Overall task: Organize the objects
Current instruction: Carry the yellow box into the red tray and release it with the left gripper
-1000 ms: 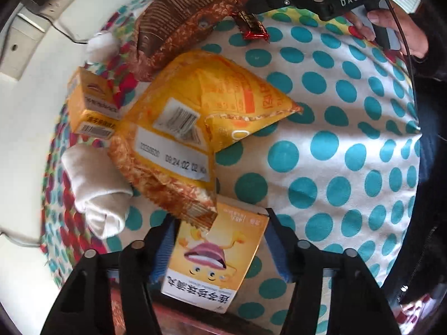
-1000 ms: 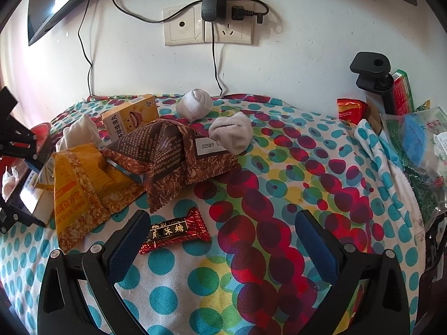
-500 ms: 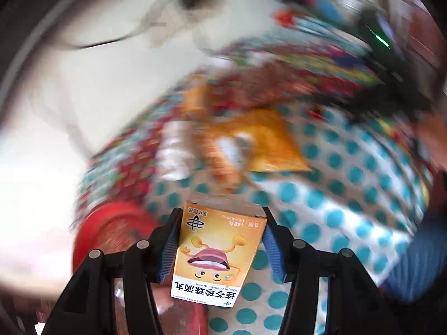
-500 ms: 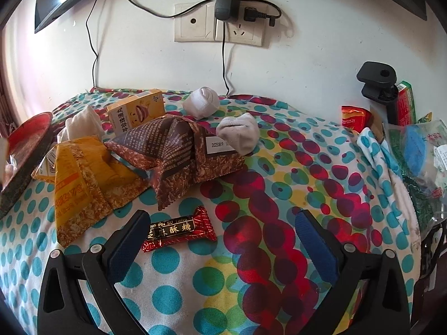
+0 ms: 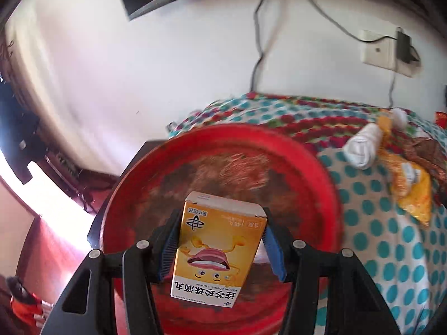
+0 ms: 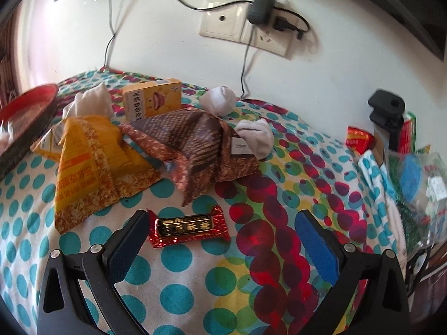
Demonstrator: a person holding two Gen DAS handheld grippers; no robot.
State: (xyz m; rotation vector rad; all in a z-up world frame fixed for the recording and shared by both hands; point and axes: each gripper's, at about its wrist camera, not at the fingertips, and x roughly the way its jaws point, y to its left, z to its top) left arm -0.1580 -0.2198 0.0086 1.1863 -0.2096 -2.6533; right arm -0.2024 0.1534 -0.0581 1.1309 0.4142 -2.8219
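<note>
My left gripper (image 5: 220, 240) is shut on a yellow medicine box (image 5: 218, 248) with a cartoon mouth, held above a round red tray (image 5: 229, 150) at the table's left end. In the right wrist view my right gripper (image 6: 223, 240) stands open low over the dotted cloth, with a small red candy bar (image 6: 188, 227) lying between its fingers, untouched. Beyond it lie a yellow snack bag (image 6: 86, 164), a brown snack bag (image 6: 195, 142), a second yellow box (image 6: 152, 99) and rolled white socks (image 6: 255, 136). The red tray (image 6: 28, 106) shows at the far left.
A wall with a socket (image 6: 245, 28), a plugged charger and hanging cables stands behind the table. A black clamp (image 6: 387, 111) and packets in plastic crowd the right end. Dark furniture and a red floor lie left of the tray (image 5: 56, 240).
My left gripper has swung left and rolled, carrying the yellow box from beside the snack bags to over the red tray. My right gripper has edged closer to the candy bar.
</note>
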